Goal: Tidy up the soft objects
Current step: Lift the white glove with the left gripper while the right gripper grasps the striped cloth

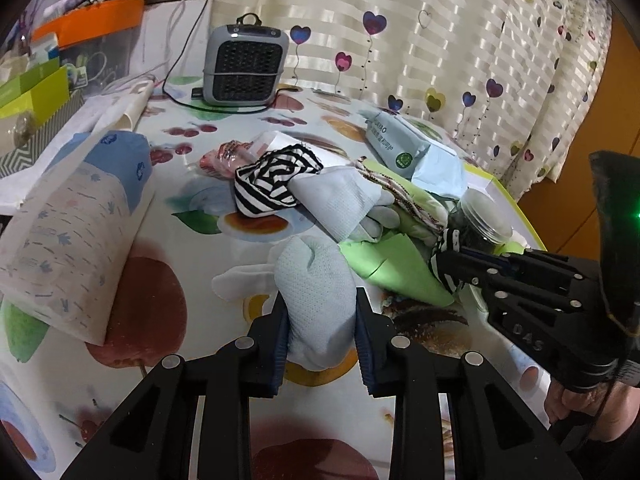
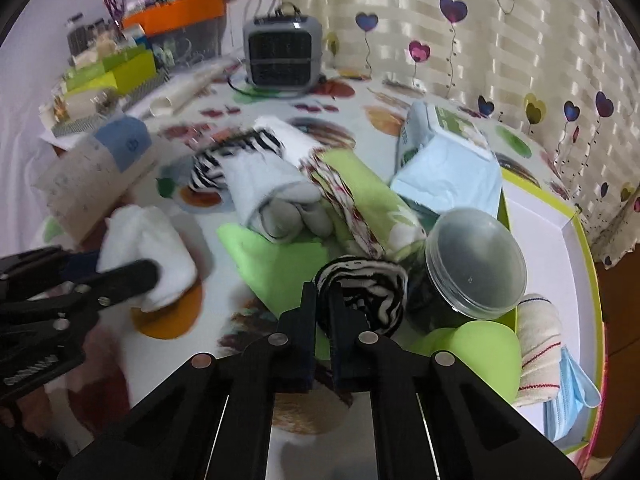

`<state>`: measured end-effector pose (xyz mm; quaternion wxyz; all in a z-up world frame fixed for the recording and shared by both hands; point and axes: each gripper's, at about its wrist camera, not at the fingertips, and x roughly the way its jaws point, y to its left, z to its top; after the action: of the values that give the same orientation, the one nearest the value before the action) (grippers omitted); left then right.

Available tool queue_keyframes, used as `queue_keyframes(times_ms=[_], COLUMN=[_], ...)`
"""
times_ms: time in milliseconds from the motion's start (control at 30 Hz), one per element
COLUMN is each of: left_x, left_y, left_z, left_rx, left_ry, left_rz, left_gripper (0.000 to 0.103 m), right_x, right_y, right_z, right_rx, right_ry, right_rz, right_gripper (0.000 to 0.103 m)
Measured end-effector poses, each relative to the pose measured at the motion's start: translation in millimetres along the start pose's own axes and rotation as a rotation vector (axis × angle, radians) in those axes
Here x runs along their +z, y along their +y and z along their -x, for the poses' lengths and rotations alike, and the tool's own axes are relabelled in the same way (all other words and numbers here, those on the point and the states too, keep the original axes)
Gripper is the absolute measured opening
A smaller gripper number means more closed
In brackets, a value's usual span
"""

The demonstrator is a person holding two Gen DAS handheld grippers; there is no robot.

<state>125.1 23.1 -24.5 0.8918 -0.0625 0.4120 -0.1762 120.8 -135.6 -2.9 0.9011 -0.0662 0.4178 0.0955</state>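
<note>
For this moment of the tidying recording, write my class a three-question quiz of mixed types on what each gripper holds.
1. True or false: the left gripper is shut on the pale glove.
2. What does the right gripper pinch? A) blue face mask B) black-and-white striped cloth C) clear jar
3. Fill in: the clear-lidded jar stands just ____ of the striped cloth in the right wrist view.

Key: 1 true; 2 B; 3 right.
</note>
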Motion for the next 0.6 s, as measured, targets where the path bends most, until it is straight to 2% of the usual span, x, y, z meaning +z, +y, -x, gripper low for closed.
queue_keyframes(times_ms=[367, 600], left_x=[1, 7], left_y=[-14, -25], left_z=[38, 59], left_rx=[0.001, 0.030], left_ry=[-0.067, -0.110], left_rz=[-0.035, -0.053], left_gripper=[0.028, 0.028], right_x=[2, 2], right_y=[11, 11], right_z=[52, 81], right_rx=[0.077, 0.105], right_ry=[-0.134, -0.199], right_rz=[0.006, 0.018], right_gripper=[0.005, 0.005])
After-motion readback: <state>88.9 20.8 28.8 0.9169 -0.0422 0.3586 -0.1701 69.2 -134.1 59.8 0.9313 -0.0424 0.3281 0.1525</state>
